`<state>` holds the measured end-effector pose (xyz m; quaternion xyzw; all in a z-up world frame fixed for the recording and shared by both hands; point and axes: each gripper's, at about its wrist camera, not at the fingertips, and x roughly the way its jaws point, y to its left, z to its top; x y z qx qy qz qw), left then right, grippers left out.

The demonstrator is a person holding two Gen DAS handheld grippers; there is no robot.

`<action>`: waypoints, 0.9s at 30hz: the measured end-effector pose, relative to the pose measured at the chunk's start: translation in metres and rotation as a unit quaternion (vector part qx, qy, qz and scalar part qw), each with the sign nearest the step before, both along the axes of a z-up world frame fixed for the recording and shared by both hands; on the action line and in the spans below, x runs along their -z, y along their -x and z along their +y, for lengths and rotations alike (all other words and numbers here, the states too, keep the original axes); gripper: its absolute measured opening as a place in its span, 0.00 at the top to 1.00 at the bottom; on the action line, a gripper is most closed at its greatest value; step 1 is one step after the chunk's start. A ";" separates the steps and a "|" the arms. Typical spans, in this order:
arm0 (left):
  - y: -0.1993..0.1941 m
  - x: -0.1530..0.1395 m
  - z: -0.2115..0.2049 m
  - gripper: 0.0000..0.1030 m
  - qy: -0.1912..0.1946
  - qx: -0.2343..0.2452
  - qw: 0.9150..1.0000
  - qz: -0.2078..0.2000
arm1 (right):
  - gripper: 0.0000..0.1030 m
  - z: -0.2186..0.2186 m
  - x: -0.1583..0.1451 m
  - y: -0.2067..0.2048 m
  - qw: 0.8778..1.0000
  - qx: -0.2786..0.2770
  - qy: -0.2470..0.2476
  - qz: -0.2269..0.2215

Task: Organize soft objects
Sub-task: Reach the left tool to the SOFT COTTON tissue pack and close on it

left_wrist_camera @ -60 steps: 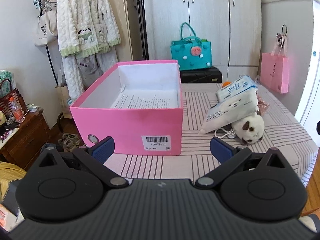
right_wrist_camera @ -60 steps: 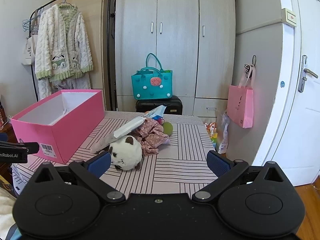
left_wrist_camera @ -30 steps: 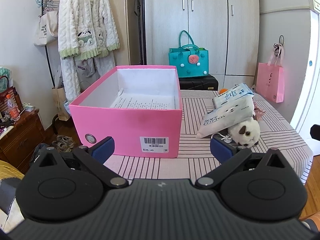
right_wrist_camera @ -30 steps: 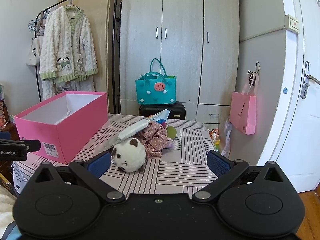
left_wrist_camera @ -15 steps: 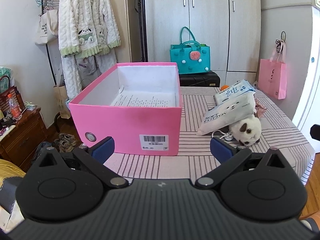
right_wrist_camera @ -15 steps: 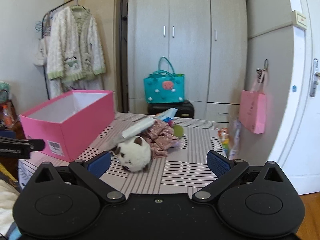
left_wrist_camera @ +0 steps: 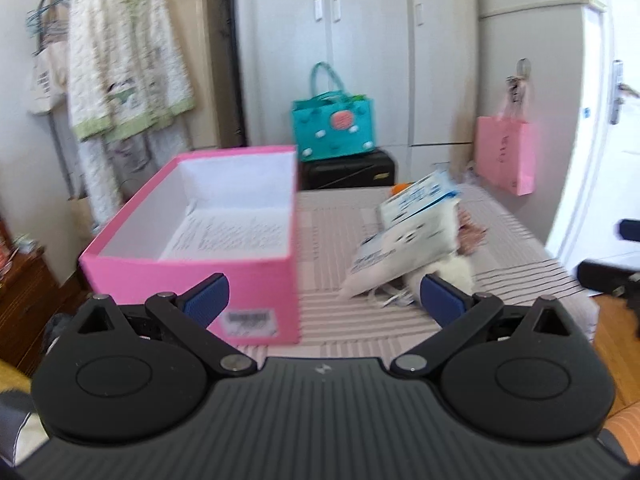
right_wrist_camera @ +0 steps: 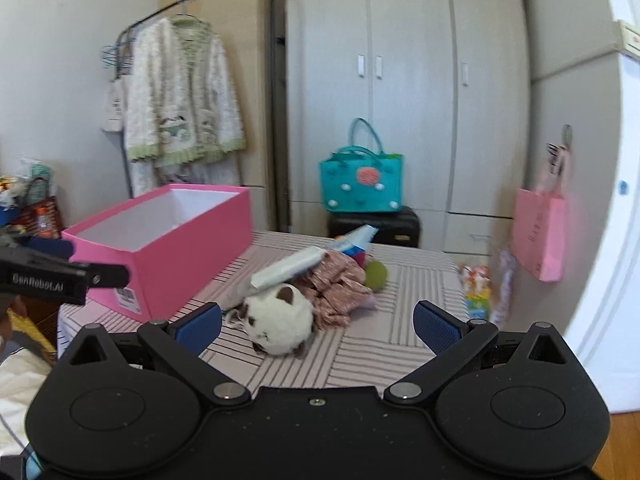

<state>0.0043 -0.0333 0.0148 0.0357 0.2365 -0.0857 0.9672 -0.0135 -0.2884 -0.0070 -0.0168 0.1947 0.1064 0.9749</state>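
Right now we hold both tongs spread wide and empty: the left tongs (left_wrist_camera: 322, 294) hover at the near end of the pink box (left_wrist_camera: 208, 276), and the right tongs (right_wrist_camera: 318, 326) face the heap of soft things. None of those things is in the box yet; it holds only a printed sheet on its floor. The plush toy (right_wrist_camera: 280, 320) lies on the striped surface (right_wrist_camera: 384, 344), touching the floral cloth (right_wrist_camera: 336, 284) behind it, and a white tissue pack (right_wrist_camera: 288, 268) leans over both. A green ball (right_wrist_camera: 376, 274) sits just behind the cloth.

We judge the stack to be the main risk. If we pull the plush out first, the tissue pack loses its prop and may slide, perhaps knocking the ball toward the far edge. The plush is round and yielding, so a shallow pinch could slip off its fur. A thin cord (right_wrist_camera: 234, 314) seems to trail beside it and might snag. The left view is blurred, so we cannot judge that side finely.
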 end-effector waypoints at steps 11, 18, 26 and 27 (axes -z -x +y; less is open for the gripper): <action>-0.062 -0.020 -0.027 0.00 0.045 0.077 0.996 -0.011 | 0.00 0.002 0.006 -0.056 0.999 -0.047 0.004 0.010; -0.112 -0.016 -0.055 0.03 0.051 0.148 0.986 0.048 | 0.00 0.025 0.027 -0.101 0.994 -0.087 0.005 0.062; -0.145 -0.011 -0.055 0.03 0.012 0.192 0.974 0.118 | 0.00 0.025 0.023 -0.131 0.988 -0.118 -0.027 0.100; -0.148 -0.011 -0.055 0.03 0.009 0.188 0.975 0.116 | 0.00 0.025 0.023 -0.133 0.987 -0.118 -0.028 0.104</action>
